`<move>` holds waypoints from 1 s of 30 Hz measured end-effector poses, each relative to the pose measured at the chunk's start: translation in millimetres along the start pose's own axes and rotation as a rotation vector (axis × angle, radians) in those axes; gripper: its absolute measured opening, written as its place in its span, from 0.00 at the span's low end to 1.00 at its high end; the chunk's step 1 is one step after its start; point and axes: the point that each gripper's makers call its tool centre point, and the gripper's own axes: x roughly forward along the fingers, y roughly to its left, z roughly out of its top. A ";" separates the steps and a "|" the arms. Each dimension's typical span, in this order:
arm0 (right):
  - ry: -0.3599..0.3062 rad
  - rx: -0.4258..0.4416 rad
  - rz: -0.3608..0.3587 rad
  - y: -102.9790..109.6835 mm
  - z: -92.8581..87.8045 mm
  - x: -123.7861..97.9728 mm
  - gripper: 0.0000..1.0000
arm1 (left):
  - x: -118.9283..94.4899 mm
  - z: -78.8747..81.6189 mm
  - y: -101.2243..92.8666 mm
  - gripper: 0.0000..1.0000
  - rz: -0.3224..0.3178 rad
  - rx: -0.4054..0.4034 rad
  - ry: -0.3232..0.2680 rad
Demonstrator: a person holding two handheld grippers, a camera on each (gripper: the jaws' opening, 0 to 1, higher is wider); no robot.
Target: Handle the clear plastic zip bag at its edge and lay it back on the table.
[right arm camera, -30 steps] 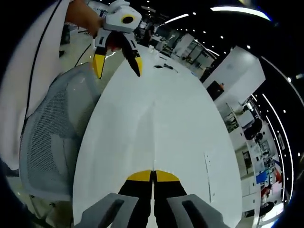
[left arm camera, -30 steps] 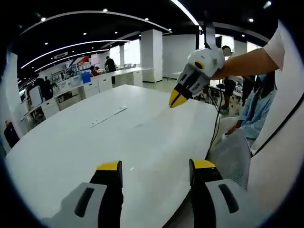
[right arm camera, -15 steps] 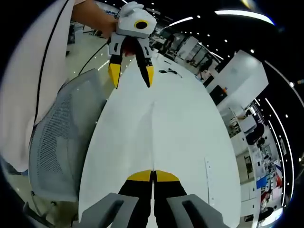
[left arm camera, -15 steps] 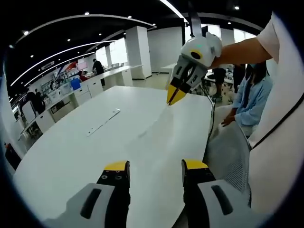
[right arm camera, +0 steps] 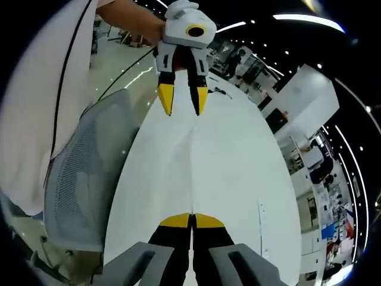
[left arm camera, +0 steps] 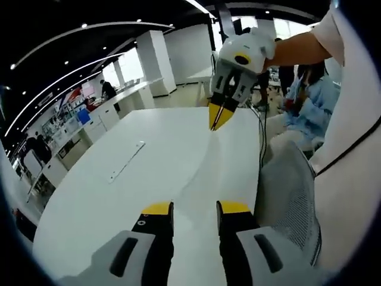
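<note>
white table (left arm camera: pixel 119 196) in open office | zip bag (right arm camera: pixel 191 173) stretched between both tools | right gripper (right arm camera: pixel 191 219) pinching its near edge | left gripper (left arm camera: pixel 194 207) jaws parted | advise lowering level, releasing flat.

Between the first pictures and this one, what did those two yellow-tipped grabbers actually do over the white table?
The left hand-held gripper narrowed its jaws, though a gap remains; seen from the right gripper view, it swung in over the white table. The right hand-held gripper stayed shut, pinching what looks like the clear bag's edge, hard to make out. The mesh chair stayed beside the table.
</note>
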 end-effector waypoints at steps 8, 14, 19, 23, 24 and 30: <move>0.007 -0.009 0.011 2.5 0.3 -3.1 0.00 | 4.3 1.4 -4.8 0.20 -0.053 0.056 0.050; 0.013 -0.016 0.016 3.6 -0.4 -5.3 0.00 | 9.9 1.4 -7.0 0.19 -0.075 0.128 0.093; 0.016 -0.022 0.019 4.3 -0.4 -7.4 0.00 | 12.1 4.1 -3.8 0.18 -0.079 0.157 0.108; 0.016 -0.030 0.023 5.7 1.2 -8.8 0.00 | 13.5 0.3 -5.8 0.14 -0.102 0.181 0.140; 0.017 -0.032 0.023 5.8 1.4 -9.0 0.00 | 13.6 0.1 -5.7 0.14 -0.103 0.184 0.142; 0.020 -0.043 0.028 7.1 1.6 -10.2 0.00 | 15.6 -1.7 -4.8 0.11 -0.123 0.202 0.170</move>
